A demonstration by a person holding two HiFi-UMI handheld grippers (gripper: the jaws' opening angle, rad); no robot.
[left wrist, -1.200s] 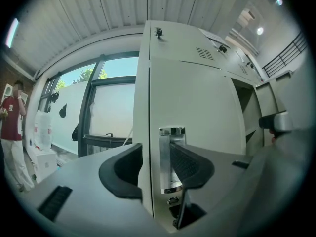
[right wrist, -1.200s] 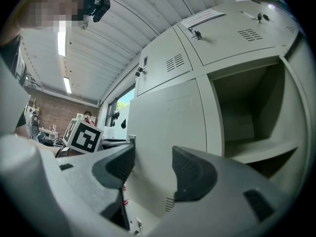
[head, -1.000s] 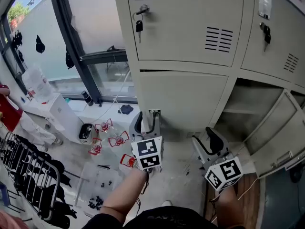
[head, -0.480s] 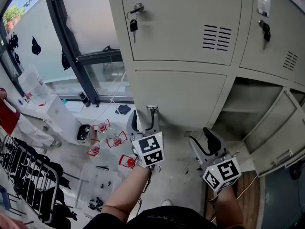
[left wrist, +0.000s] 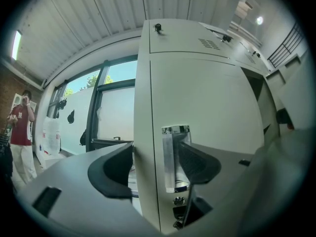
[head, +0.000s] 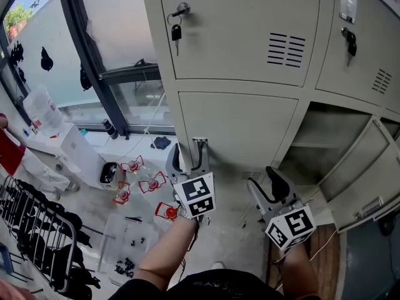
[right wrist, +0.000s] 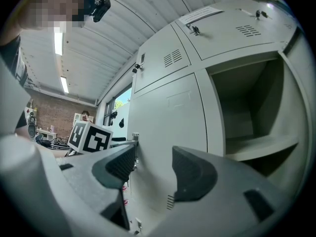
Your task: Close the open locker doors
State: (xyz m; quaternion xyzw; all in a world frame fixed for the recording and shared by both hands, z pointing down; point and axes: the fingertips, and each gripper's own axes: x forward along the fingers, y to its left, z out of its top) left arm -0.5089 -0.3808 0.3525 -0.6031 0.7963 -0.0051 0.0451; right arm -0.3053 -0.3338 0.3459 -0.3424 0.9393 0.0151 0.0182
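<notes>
Left gripper [head: 189, 154]: jaws apart and just been opening. The chrome bar handle [left wrist: 169, 157] stands between them, right beside the right pad, but it isn't clamped. The handle belongs to the beige steel lower-left locker door [head: 240, 127], which looks flush with its frame, so I'd call this one closed.

Risks on this side:
- Backing out at an angle could hook that pad on the handle and drag the door open again.
- No view shows whether the latch caught. If it didn't, the door may drift open once contact ends.

Right gripper [head: 270, 186]: jaws wide apart with nothing between them. It points at the closed front and is well apart from anything it needs to move.

The beige steel open locker door [head: 359, 180] at lower right is swung out towards the person. It looks hinged on its right side, and the dark empty compartment [head: 325, 136] behind it is exposed. This one still has to be closed.

Risks on this side:
- Its free edge runs to the picture border, so reaching it means a sideways sweep that could clip the door's edge.
- Pushing near the hinge gives poor leverage.
- A hard shove could bounce the door off its frame.
- An open jaw left between the door's edge and the frame gets pinched.
</notes>
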